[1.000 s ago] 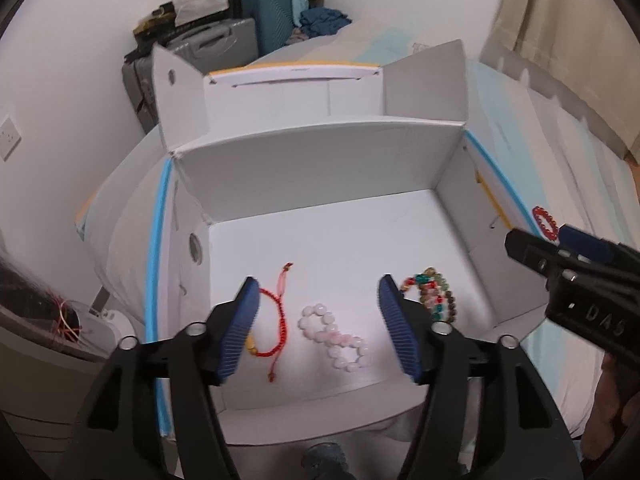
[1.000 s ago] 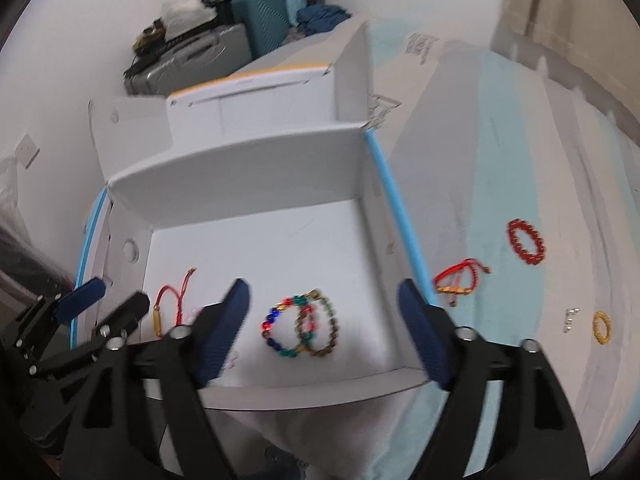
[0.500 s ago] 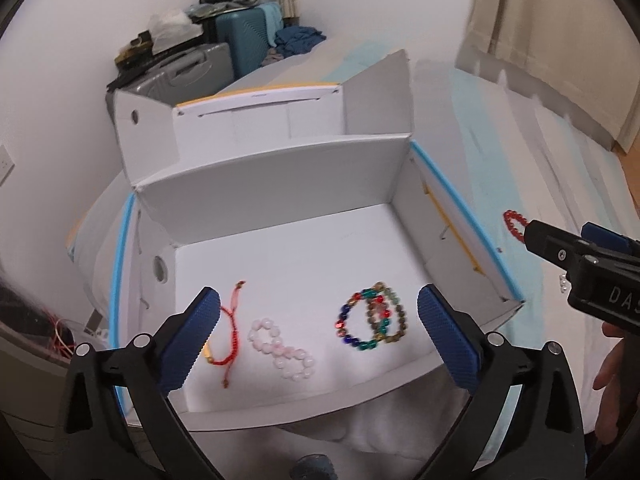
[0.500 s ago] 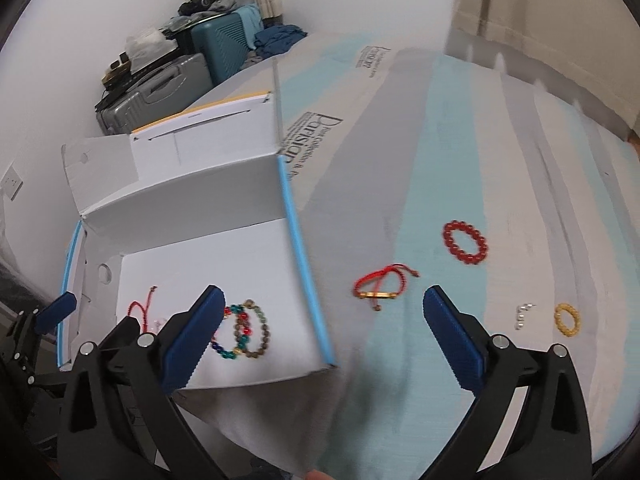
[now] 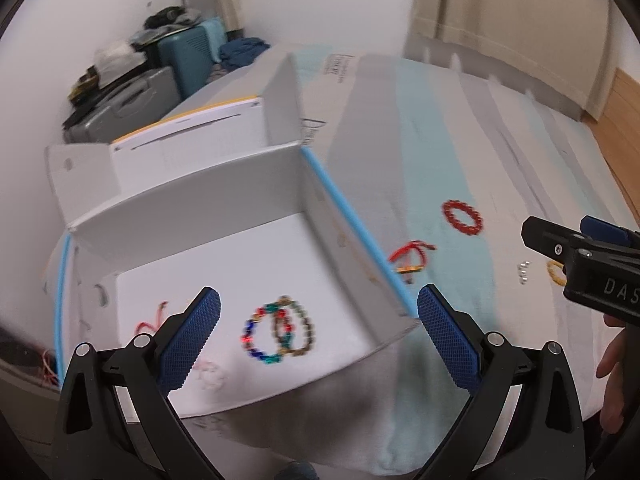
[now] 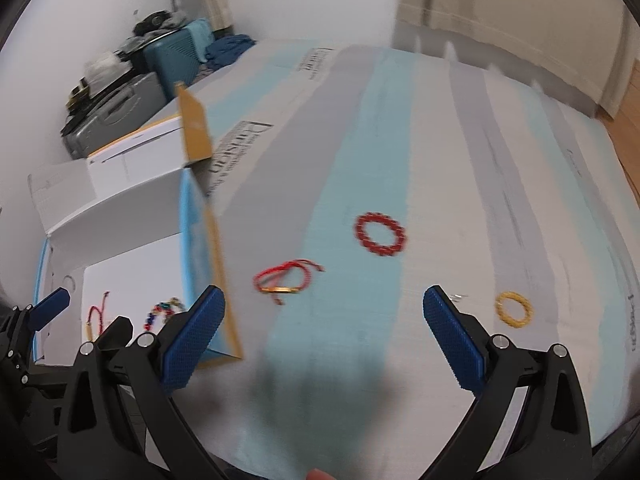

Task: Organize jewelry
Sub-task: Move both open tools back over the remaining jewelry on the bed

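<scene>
Left wrist view: the left gripper (image 5: 318, 340) hangs over the near end of the open white box (image 5: 224, 208), its blue fingers (image 5: 190, 344) spread wide with nothing between the pads.
Right wrist view: the right gripper (image 6: 324, 340) is over the striped bed cover (image 6: 440, 160), fingers (image 6: 454, 340) likewise spread wide and empty.
Inside the box: two interlinked beaded bracelets (image 5: 280, 334), one multicoloured and one brownish, lie on the white floor; a red cord bracelet (image 5: 154, 320) lies to their left; a pale blur near the left pad is probably a pink bead bracelet (image 5: 210, 374), too smeared to be sure.
On the bed cover: a red cord bracelet with a gold bar (image 6: 286, 282) lies just beside the box's blue-edged side; a red bead bracelet (image 6: 380, 234) lies farther out; a yellow bead ring (image 6: 513, 308) is near the right pad, with small silver pieces (image 5: 523, 272) beside it.
Background: suitcases (image 6: 120, 116) stacked against the wall.
</scene>
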Motion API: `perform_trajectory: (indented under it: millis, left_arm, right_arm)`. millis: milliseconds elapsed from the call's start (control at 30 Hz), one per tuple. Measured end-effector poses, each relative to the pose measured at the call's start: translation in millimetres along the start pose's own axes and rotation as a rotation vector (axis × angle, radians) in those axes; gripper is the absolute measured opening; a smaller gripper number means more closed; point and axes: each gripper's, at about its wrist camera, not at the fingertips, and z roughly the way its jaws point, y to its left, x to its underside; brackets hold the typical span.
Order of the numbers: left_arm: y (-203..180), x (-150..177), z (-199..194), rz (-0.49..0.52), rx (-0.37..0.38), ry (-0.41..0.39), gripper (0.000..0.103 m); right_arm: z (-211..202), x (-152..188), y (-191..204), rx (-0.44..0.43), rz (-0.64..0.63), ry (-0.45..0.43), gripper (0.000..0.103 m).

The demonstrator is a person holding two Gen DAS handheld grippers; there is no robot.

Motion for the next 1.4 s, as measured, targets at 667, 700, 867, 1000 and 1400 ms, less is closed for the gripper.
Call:
perform_trajectory:
  millis: [667, 700, 867, 1000, 1400]
  left_arm:
    - [-128.7, -11.4, 64.7, 0.133, 0.123, 0.038, 0.097]
    - [-132.9, -12.1, 68.7, 0.137, 0.126, 0.043, 0.097]
    - [-154.2, -15.3, 91.6, 0.155, 0.141, 0.057, 0.097]
    - [-162.0, -16.4, 114.1, 0.152, 0.145, 0.074, 0.097]
    - [-160.3, -15.4, 168.6, 0.147, 0.135, 0.111, 0.097]
  right_arm:
    - [30.3, 16.2, -149.0, 0.121, 0.146, 0.069, 0.095]
    - [33.2, 17.3, -155.5, 0.127, 0.152, 0.077, 0.095]
    - [50.3, 25.1, -180.8, 0.15, 0.176, 0.114, 0.095]
    - [61.4, 35.4, -199.0, 0.171, 0.209, 0.133, 0.095]
    - [110.1, 53.5, -223.6, 0.192, 0.241, 0.196, 0.095]
